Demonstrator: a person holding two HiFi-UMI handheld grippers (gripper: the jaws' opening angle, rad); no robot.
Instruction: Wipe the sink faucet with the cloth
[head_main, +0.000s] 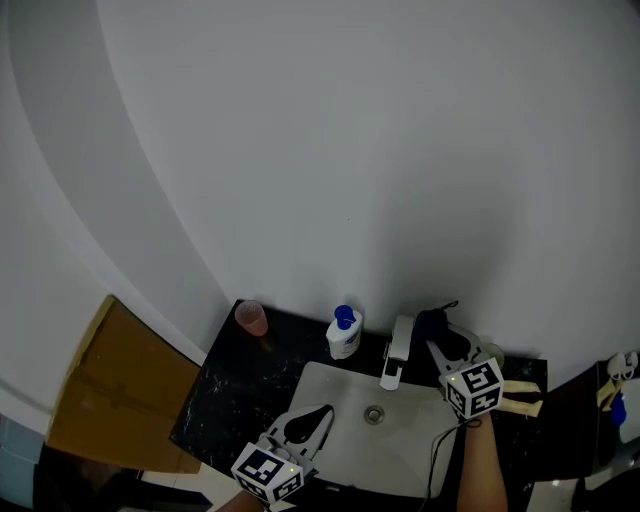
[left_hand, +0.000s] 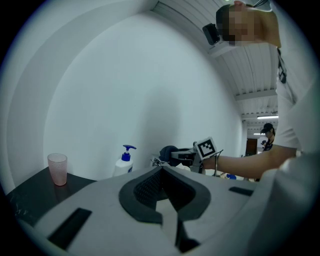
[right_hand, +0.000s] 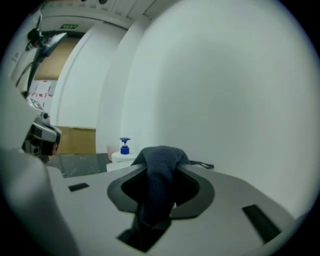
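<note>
Beside the faucet (head_main: 397, 355), on its right, find the right gripper (head_main: 443, 350) with jaws part-spread and clamped on the dark cloth (right_hand: 159, 181), which folds over the tips and hangs down between the pads. Place the cloth close against the faucet's upper part; cannot confirm touch from the head view. Find the left gripper (left_hand: 160, 174) out over the front of the sink (head_main: 340, 385), tips together, nothing between them.

Judge the pickup done and the wipe itself either barely begun or pending; see no mark on the faucet either way. Judge the whole faucet body left to cover.

Cannot see the faucet at all from the right gripper view: blocked by cloth and gripper body. Make out only a sliver of it from the left gripper view. Lose fine surface detail to dim light and small scale.
</note>
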